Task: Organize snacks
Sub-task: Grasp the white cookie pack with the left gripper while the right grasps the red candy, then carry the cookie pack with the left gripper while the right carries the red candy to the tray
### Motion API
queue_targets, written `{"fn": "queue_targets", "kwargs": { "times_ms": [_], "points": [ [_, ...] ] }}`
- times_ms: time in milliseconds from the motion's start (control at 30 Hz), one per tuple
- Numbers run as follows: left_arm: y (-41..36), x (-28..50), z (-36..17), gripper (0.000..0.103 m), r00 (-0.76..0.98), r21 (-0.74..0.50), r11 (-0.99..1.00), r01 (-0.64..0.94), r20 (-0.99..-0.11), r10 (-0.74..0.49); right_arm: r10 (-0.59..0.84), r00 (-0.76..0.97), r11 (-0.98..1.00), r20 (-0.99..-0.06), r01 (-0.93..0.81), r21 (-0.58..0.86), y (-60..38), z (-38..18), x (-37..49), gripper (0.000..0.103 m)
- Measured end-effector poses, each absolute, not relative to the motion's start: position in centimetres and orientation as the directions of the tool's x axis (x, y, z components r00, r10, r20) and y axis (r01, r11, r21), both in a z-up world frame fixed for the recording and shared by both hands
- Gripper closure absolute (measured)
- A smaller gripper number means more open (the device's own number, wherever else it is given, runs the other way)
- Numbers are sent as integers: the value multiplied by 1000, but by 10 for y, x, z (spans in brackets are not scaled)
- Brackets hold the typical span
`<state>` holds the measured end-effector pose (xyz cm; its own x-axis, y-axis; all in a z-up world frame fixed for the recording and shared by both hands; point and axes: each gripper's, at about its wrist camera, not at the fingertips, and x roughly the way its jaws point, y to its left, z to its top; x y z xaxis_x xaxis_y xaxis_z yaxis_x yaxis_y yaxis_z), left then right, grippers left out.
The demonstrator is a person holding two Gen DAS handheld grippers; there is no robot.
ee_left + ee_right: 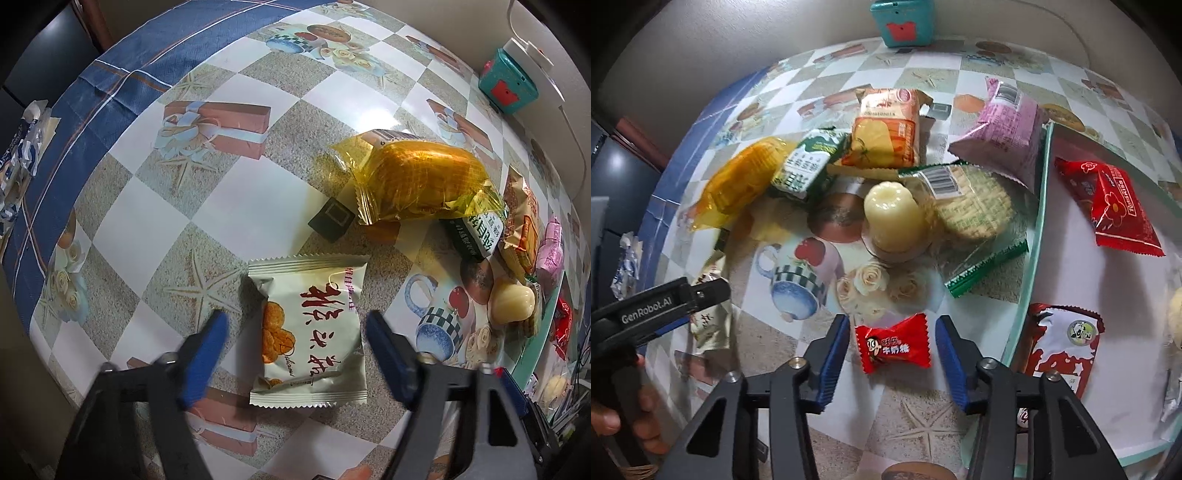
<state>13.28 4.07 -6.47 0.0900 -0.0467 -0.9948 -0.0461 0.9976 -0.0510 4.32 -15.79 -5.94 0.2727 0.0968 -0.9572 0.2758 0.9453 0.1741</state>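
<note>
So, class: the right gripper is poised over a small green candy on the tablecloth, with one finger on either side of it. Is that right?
Not quite: the candy is red, not green. The right wrist view shows it lying on the tablecloth between the open fingers of the right gripper, one on either side.

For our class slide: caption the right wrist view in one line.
Right tongs straddle a small red candy on the patterned tablecloth, not yet gripping.

Both point steeply down: the left gripper (295, 325) and right gripper (893, 338), blue pads apart, touching nothing.
</note>
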Motion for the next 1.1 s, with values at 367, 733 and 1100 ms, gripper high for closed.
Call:
{"fn": "queue_targets", "kwargs": {
  "times_ms": [367, 733, 1100],
  "points": [
    [40, 132, -68, 41, 102, -46, 998, -50, -994, -40, 11, 235, 978, -972, 200, 59, -131, -60, 46, 59],
    [51, 132, -58, 50, 120, -46, 996, -73, -992, -37, -19, 233, 971, -972, 237, 38, -130, -60, 41, 76],
    [55, 125, -33, 50, 170, -65, 994, -82, -984, -51, 6, 279, 959, -960, 271, 85, -158, -44, 36, 76]
  ]
}}
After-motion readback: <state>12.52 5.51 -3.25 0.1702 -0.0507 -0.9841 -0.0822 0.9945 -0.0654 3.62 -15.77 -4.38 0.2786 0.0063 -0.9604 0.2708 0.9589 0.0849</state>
